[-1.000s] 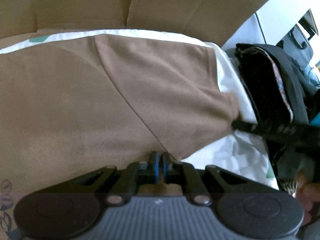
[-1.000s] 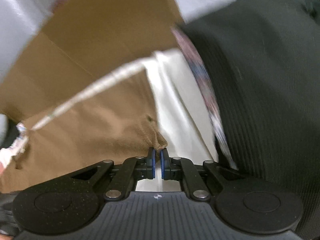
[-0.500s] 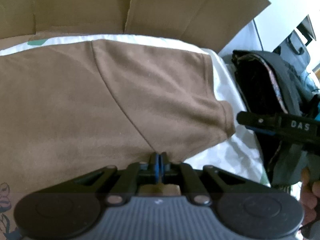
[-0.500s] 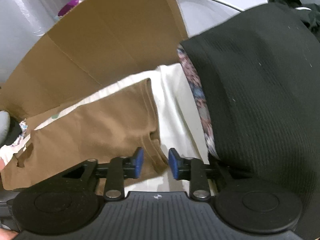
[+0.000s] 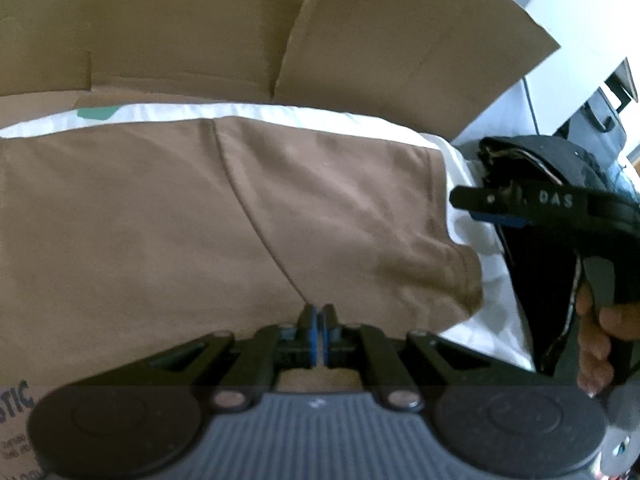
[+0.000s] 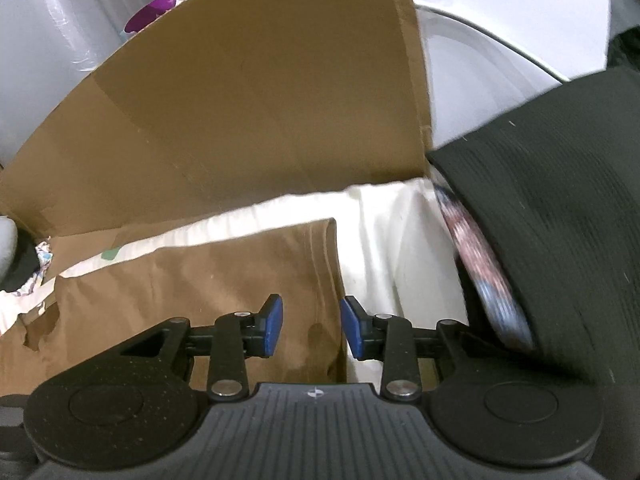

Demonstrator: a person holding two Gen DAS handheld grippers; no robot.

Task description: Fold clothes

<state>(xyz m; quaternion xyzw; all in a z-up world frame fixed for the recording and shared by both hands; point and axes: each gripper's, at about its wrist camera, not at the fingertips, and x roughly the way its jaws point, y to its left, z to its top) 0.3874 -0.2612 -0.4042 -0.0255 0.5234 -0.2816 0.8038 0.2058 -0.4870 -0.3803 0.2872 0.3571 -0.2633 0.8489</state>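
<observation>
1. Brown shirt [image 5: 168,216] is the landmark: it lies spread on a white sheet [image 5: 464,320], w/ a cardboard sheet [image 5: 240,28] standing right behind it.
2. Sleeve [image 5: 360,208] lies out to the shirt's right side, flat, its hem edge a bit rumpled near the sheet. No fold line across the body shows in either view.
3. Left gripper [image 5: 318,330]: fingers pressed together at the shirt's near edge, by the armpit seam. Looks like it pinches the cloth, but the nip itself is hidden, so that's a judgement.
4. Right gripper [image 6: 311,326]: fingers spread wide, nothing between them, hanging over the sleeve hem where shirt meets sheet. Left view shows it just right of the sleeve, apart from it.
5. Dark clothes pile [image 6: 552,216] sits right of the shirt, past the sheet; can't tell if folded or waiting.
6. Progress, approx.: shirt is laid out flat w/ sleeve out, not a folded bundle. So folding of this piece is left: sleeve in, body over. Whether the pile counts as done, can't say.
</observation>
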